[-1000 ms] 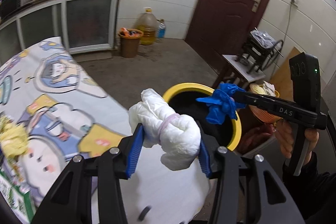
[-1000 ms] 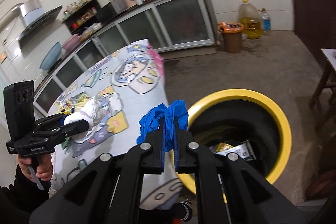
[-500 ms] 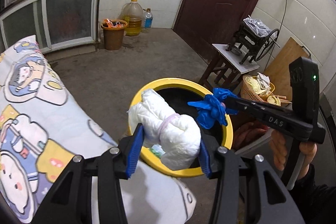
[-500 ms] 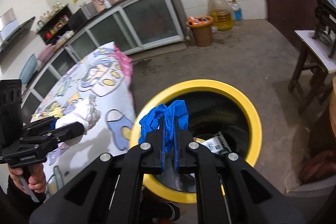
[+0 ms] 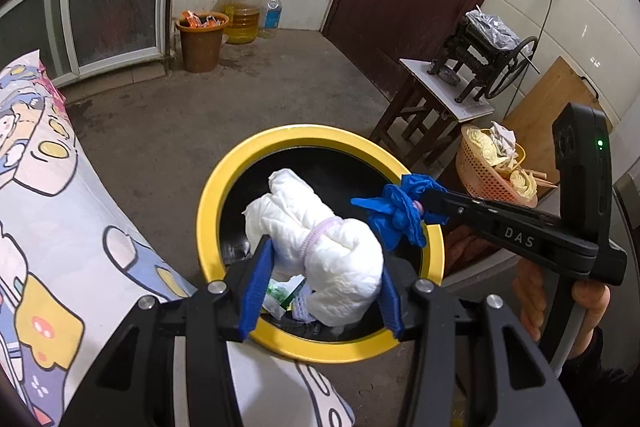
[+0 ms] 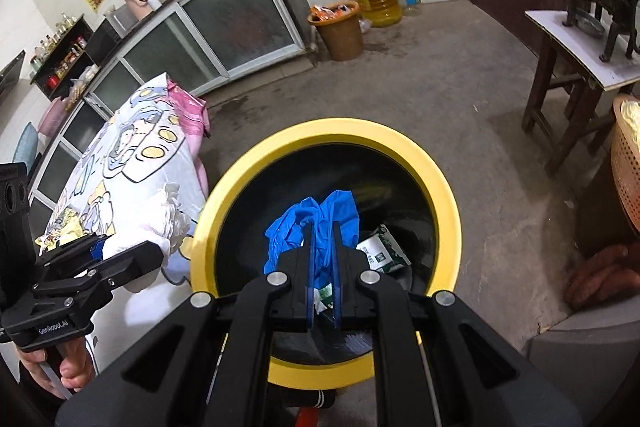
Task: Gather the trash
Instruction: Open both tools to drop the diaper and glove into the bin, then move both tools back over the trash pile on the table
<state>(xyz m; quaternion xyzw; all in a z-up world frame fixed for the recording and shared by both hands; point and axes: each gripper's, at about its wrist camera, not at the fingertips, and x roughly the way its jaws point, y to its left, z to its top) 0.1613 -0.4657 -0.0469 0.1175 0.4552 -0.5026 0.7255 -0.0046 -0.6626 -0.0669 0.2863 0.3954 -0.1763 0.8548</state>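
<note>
My left gripper (image 5: 320, 267) is shut on a rolled white diaper (image 5: 320, 227) and holds it over the mouth of the yellow-rimmed black trash bin (image 5: 208, 207). My right gripper (image 6: 322, 239) is shut on a crumpled blue glove (image 6: 312, 223), also above the bin's opening (image 6: 448, 195). In the left wrist view the glove (image 5: 400, 211) hangs at the bin's right rim. Packaging trash (image 6: 382, 251) lies in the bin's bottom.
A table with a cartoon-print cloth (image 5: 44, 235) stands left of the bin, with yellow wrappers (image 6: 60, 231) on it. A brown bucket (image 5: 200, 43), oil jug (image 5: 242, 11), wooden stool (image 5: 436, 107) and orange basket (image 5: 484, 171) stand around on the concrete floor.
Both grippers moved from beside the table to over the bin's opening, still holding the diaper and the glove. The bin now sits centred under both.
</note>
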